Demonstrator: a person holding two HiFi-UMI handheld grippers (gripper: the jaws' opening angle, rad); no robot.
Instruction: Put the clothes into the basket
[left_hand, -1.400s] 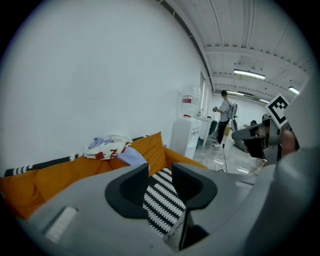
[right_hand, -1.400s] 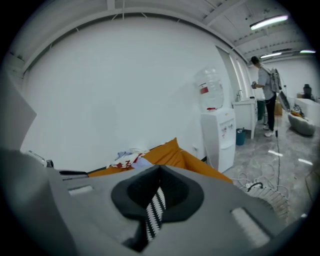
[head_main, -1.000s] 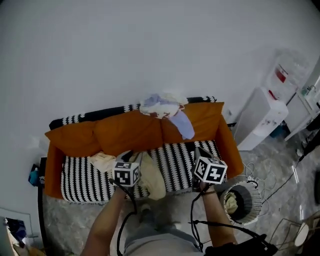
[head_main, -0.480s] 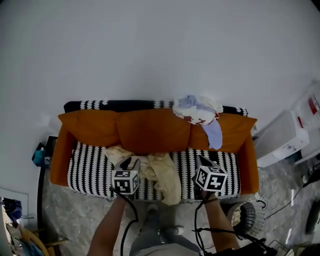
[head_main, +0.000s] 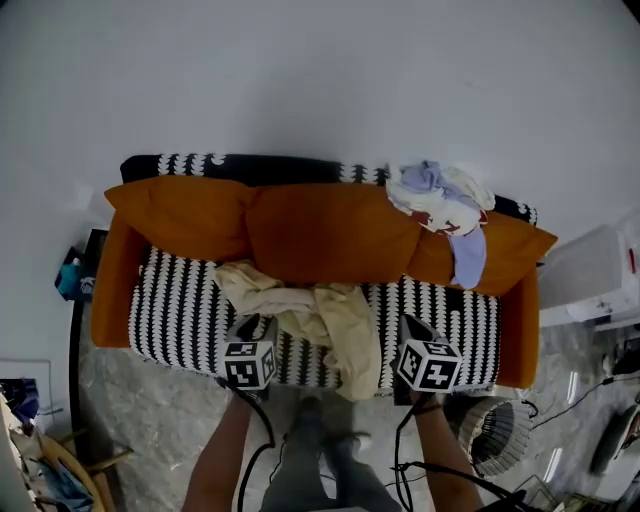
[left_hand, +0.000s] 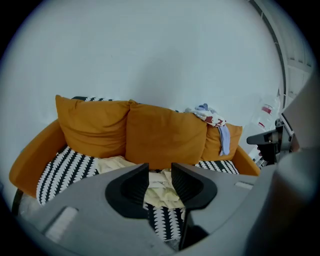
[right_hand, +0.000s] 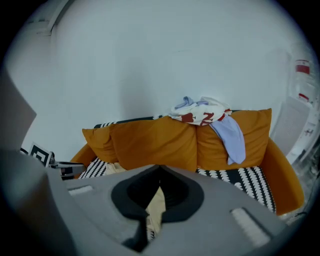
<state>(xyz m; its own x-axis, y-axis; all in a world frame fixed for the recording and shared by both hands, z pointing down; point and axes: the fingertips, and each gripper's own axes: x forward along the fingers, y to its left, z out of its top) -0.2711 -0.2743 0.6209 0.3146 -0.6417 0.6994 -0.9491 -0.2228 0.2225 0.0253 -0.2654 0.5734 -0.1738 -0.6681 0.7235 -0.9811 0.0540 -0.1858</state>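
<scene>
A cream garment (head_main: 310, 315) lies crumpled on the striped seat of the orange sofa (head_main: 330, 235) and hangs over its front edge. A white, blue and red pile (head_main: 438, 198) sits on the backrest at the right, with a pale blue piece (head_main: 467, 256) hanging down. The wire basket (head_main: 480, 440) stands on the floor at the sofa's right end. My left gripper (head_main: 252, 326) hovers at the seat's front, just left of the cream garment (left_hand: 117, 163), jaws open and empty (left_hand: 160, 175). My right gripper (head_main: 408, 322) hovers right of it, shut on nothing (right_hand: 159, 170).
A white appliance (head_main: 592, 275) stands right of the sofa, behind the basket. Cables (head_main: 580, 385) run over the marble floor there. Blue clutter (head_main: 72, 278) sits at the sofa's left end. The person's legs (head_main: 320, 470) are right at the sofa's front.
Both grippers have sunk and come closer to the seat's front edge. The sofa has shifted towards the middle of the head view and the basket has slid to the lower right. The jaws are unchanged.
</scene>
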